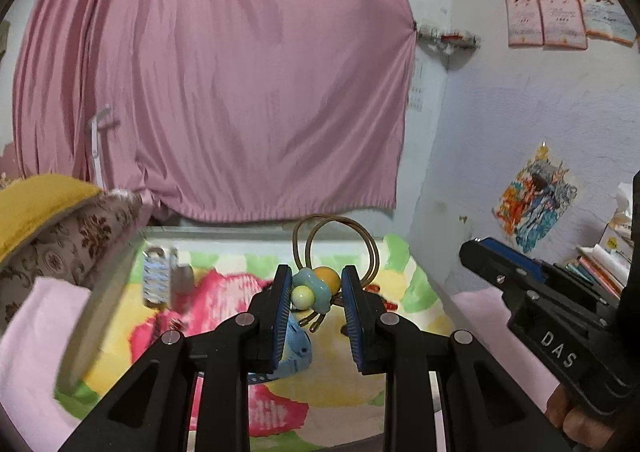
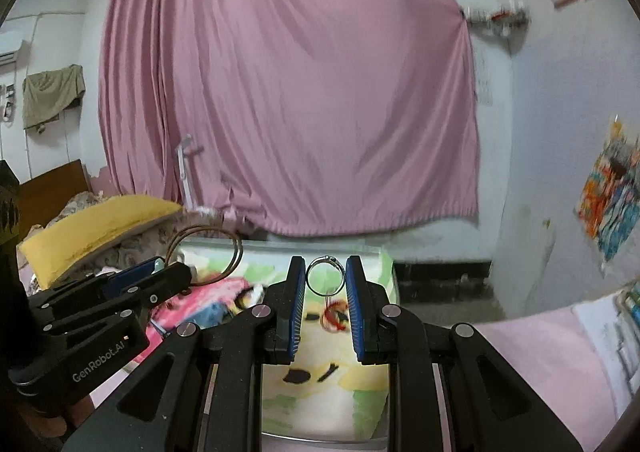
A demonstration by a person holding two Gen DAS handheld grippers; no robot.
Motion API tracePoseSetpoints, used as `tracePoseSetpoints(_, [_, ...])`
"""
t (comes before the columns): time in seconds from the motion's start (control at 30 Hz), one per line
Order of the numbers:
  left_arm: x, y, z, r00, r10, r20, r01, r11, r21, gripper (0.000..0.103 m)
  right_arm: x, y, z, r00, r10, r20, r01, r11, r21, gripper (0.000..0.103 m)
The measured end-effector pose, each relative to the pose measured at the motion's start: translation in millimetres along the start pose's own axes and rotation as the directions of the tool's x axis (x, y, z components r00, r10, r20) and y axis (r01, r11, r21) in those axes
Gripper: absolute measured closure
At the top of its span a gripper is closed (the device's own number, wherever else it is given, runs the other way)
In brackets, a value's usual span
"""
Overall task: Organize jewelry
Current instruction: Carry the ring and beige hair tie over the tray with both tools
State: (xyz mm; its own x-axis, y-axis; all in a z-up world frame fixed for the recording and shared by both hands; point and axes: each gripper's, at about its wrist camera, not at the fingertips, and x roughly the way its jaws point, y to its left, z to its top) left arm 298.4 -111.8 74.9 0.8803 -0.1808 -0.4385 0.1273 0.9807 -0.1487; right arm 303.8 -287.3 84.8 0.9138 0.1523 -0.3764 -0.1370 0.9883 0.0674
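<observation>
A beaded bangle [image 1: 320,284] is clamped between the fingers of the left gripper [image 1: 316,292], its wire loops standing up above the far edge of the counter [image 1: 404,292] with the floral cloth. A silver ring [image 2: 325,276] is pinched upright between the fingers of the right gripper [image 2: 325,284]. Both pieces are lifted clear of the counter (a carrying step, it seems). No jewelry holder is seen; a gentle, separate set-down is called for next.

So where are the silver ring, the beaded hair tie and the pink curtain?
ring [image 2: 325,276]: right wrist view, its lower band.
hair tie [image 1: 314,288]: left wrist view, blue flower bead.
curtain [image 1: 224,83]: left wrist view, middle folds.
</observation>
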Motion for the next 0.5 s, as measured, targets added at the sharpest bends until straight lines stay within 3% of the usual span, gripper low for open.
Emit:
tracePoseSetpoints(0.23, [29.4, 0.4, -11.7, 0.990, 0.008, -0.141, -0.009, 1.000, -0.005, 0.079, 42.9, -14.6, -22.6, 0.984, 0.003, -0.177, 0.004, 0.999, 0.039, 0.085])
tracePoseSetpoints(0.5, [40.0, -7.0, -12.1, 0.974, 0.003, -0.228, -0.001, 1.000, 0.009, 0.079, 66.0, -27.9, -39.9, 0.959, 0.005, -0.282, 0.011, 0.998, 0.055, 0.085])
